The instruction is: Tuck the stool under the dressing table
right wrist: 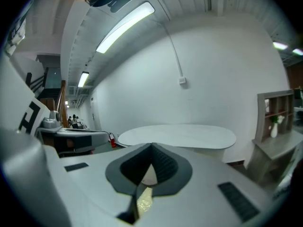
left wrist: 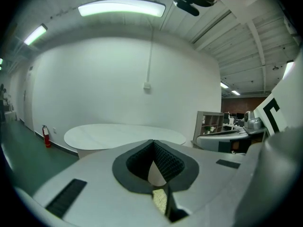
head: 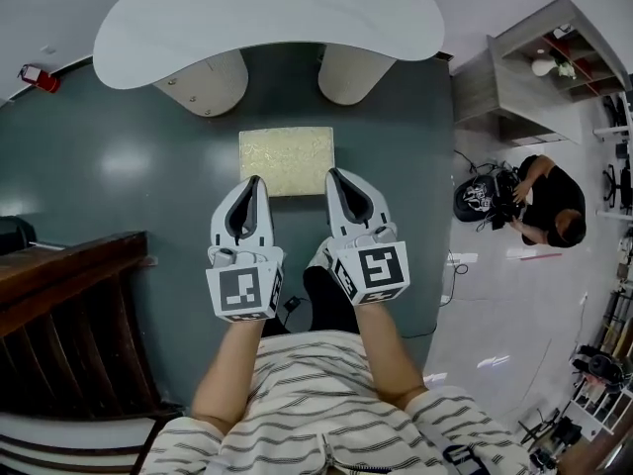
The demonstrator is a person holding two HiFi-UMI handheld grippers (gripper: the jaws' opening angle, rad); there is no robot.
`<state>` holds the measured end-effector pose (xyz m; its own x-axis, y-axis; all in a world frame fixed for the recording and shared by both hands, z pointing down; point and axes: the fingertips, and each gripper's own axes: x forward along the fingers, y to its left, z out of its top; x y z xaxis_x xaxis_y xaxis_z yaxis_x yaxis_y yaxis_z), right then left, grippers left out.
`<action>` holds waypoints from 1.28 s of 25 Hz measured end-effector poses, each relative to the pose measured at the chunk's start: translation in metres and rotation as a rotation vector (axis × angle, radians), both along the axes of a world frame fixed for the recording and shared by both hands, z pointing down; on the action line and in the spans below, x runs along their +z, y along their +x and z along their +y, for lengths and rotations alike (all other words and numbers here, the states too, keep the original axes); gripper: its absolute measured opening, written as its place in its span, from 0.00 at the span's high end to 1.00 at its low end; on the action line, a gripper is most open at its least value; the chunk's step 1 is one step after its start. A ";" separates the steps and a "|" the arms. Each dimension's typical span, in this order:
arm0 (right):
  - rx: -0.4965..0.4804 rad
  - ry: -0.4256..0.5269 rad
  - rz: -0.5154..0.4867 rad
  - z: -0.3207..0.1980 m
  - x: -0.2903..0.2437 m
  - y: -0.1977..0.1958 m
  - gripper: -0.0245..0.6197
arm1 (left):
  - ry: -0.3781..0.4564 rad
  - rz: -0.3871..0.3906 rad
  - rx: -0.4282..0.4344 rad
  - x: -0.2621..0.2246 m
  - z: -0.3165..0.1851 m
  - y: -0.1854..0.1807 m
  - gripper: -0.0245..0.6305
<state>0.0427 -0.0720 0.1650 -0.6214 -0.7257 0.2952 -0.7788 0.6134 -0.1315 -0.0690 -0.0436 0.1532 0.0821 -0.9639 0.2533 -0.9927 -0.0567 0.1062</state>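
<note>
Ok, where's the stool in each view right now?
Head view: stool, centre of the picture.
Left gripper view: a yellow sliver, low centre, glimpsed past the shut jaws.
Right gripper view: the same sliver, low centre.
Shared landmark: the white oval dressing table top.

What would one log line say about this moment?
stool: before dressing table, not tucked | left gripper: shut, empty | right gripper: shut, empty

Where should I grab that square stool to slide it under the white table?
Grip the stool at its near edge, from your side, left claw and right claw by the near corners. Its flat square seat faces the gap between the legs of the dressing table squarely, so that probably keeps it straight. Both claws are shut.
</note>
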 end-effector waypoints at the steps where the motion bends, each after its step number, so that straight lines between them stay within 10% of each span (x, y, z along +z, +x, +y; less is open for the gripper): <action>1: 0.001 -0.016 0.000 -0.003 0.013 -0.004 0.95 | -0.017 0.002 0.001 0.012 -0.003 -0.005 0.96; 32: 0.124 -0.401 0.116 -0.007 0.360 -0.018 0.95 | -0.436 0.097 -0.003 0.369 -0.008 -0.041 0.95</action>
<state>0.0244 -0.0789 0.5253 -0.4829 -0.6063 0.6319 -0.8670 0.4325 -0.2476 -0.1096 -0.0513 0.5218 0.1226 -0.7688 0.6276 -0.9772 0.0171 0.2118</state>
